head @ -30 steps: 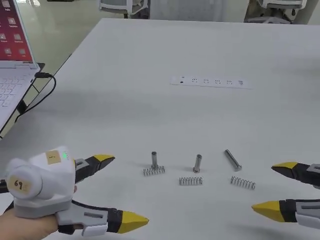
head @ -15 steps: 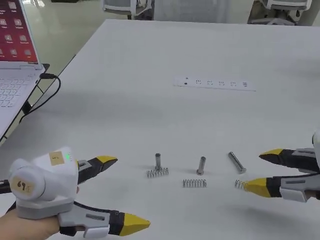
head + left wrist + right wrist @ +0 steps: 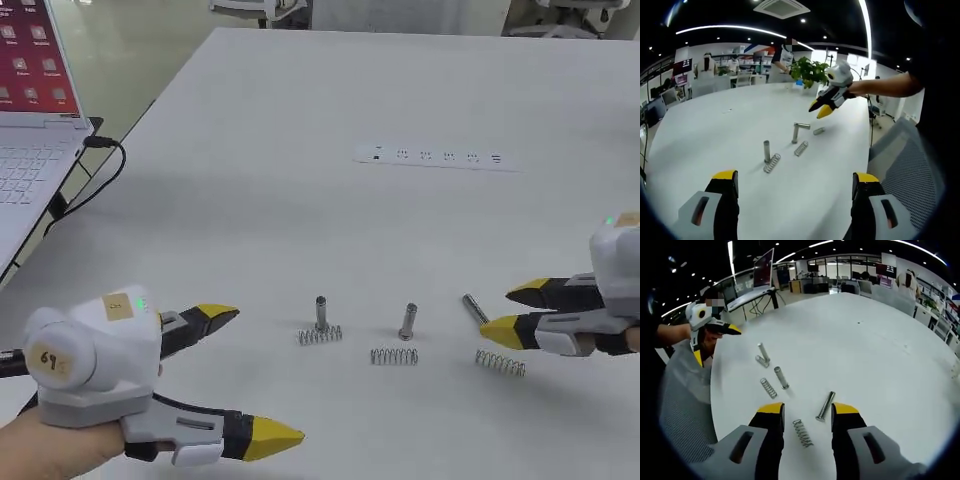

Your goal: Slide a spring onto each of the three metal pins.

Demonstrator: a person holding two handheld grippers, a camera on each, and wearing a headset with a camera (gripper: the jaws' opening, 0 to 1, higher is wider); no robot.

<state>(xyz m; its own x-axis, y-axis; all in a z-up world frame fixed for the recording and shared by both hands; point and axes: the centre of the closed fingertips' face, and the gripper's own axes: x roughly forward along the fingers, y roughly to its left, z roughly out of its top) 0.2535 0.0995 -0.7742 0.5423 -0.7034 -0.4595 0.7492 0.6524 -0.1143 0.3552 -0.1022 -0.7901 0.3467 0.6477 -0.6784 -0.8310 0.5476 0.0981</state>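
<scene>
Three metal pins are on the white table (image 3: pixel 300 220). The left pin (image 3: pixel 321 312) and the middle pin (image 3: pixel 408 320) stand upright, and the right pin (image 3: pixel 474 308) lies flat. A small spring lies by each: left spring (image 3: pixel 319 335), middle spring (image 3: pixel 393 355), right spring (image 3: pixel 500 363). My right gripper (image 3: pixel 503 312) is open, with its tips just right of the lying pin. In the right gripper view that lying pin (image 3: pixel 825 406) rests between the jaws of the right gripper (image 3: pixel 808 409), and the right spring (image 3: pixel 803 432) lies just below it. My left gripper (image 3: pixel 250 375) is wide open and holds nothing, left of the pins.
A white power strip (image 3: pixel 437 157) lies farther back on the table. An open laptop (image 3: pixel 30 90) with a black cable (image 3: pixel 95 180) sits off the table's left edge. Chairs stand beyond the far edge.
My right gripper has moved left and up to the lying pin, and its jaws have narrowed. The left gripper has stayed put. The head camera shifted slightly.
</scene>
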